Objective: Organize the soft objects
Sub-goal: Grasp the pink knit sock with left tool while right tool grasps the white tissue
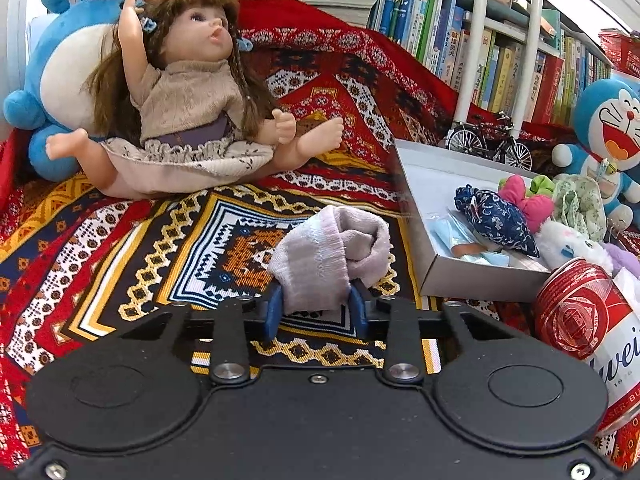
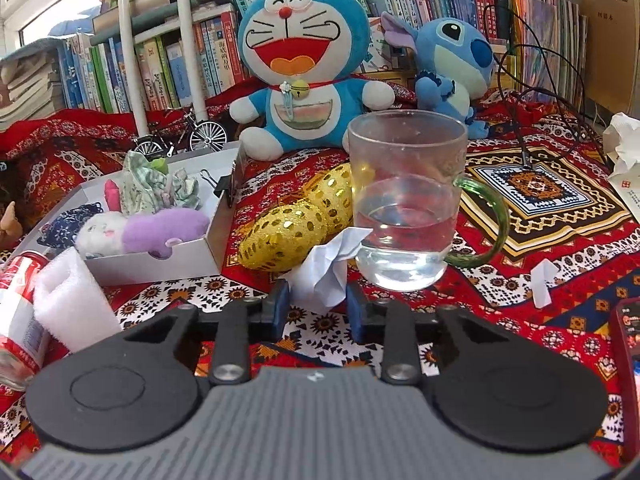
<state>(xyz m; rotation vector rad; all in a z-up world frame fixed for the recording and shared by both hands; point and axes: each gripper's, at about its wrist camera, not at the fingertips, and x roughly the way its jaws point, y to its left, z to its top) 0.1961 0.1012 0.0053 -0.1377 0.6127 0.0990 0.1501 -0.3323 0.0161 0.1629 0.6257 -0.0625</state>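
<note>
In the left wrist view my left gripper (image 1: 318, 304) is shut on a pale pink-grey sock (image 1: 332, 256), held just above the patterned cloth. To its right lies a grey box (image 1: 430, 280) with soft things in it: a navy print pouch (image 1: 500, 220), a pink fabric flower (image 1: 524, 200), a white plush (image 1: 568, 244). In the right wrist view my right gripper (image 2: 318, 304) is shut on a crumpled white tissue (image 2: 328, 268), in front of a glass mug (image 2: 406, 200). The same box (image 2: 160, 266) lies to the left, holding a purple plush (image 2: 160, 230) and green print fabric (image 2: 156, 186).
A doll (image 1: 188, 96) leans on a blue plush (image 1: 60, 80) at the back left. A red can (image 1: 588, 316) stands by the box. A Doraemon plush (image 2: 304, 68), a Stitch plush (image 2: 452, 68), a gold sequin cushion (image 2: 296, 224), white foam (image 2: 72, 296), a toy bicycle (image 2: 180, 136) and bookshelves surround.
</note>
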